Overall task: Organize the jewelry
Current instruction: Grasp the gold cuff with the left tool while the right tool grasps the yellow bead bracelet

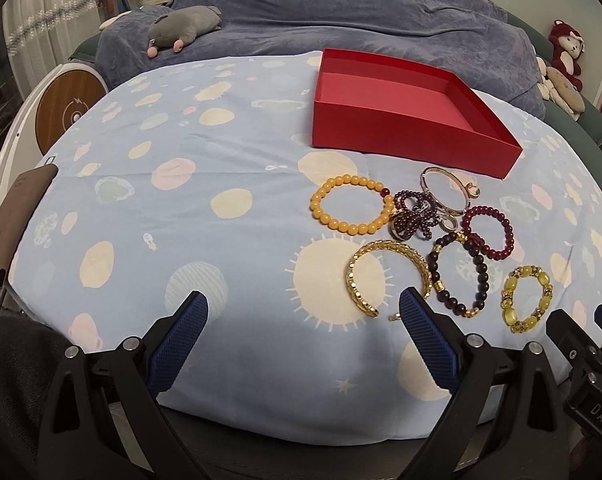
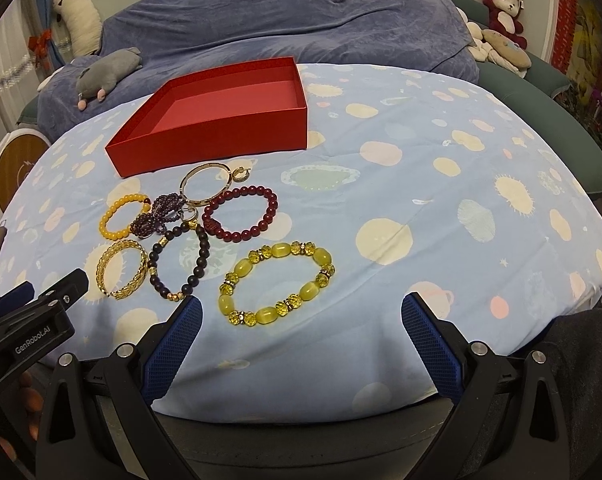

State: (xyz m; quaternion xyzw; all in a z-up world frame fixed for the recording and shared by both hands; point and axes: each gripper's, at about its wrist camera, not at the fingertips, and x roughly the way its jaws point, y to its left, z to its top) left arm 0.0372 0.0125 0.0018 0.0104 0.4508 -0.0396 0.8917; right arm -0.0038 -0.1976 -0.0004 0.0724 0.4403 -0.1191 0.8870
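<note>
Nearest the lens in each wrist view are the blue ribbed pads of a gripper, and both pairs stand spread wide with nothing between them: the left gripper (image 1: 303, 304) and the right gripper (image 2: 301, 306) both hover low over the near edge of the planet-print cloth (image 1: 149, 184). Reading the cluster from left to right in the right wrist view, the amber bead bracelet (image 2: 123, 216) lies at the far left, with the gold mesh cuff (image 2: 121, 274) below it; next come the tangled purple bead strand (image 2: 159, 216) and the dark bead bracelet with gold spacers (image 2: 181, 268), then the thin gold bangle (image 2: 207, 186) with a small hoop earring (image 2: 240, 175) just beside it, the maroon bead bracelet (image 2: 241, 216), and nearest of all the yellow cat's-eye bracelet (image 2: 277, 284). The red box (image 2: 221, 120), open and with nothing in it, sits beyond the pile, slightly to the left. None of the jewelry has gone in, so the sorting appears to be at its start. The yellow cat's-eye bracelet lies just ahead of the right gripper's fingers, toward the left pad (image 2: 177, 336), its long axis running across the gap, so the right hand looks better placed for it; the gold mesh cuff sits just beyond the left gripper's right pad (image 1: 425, 328).
</note>
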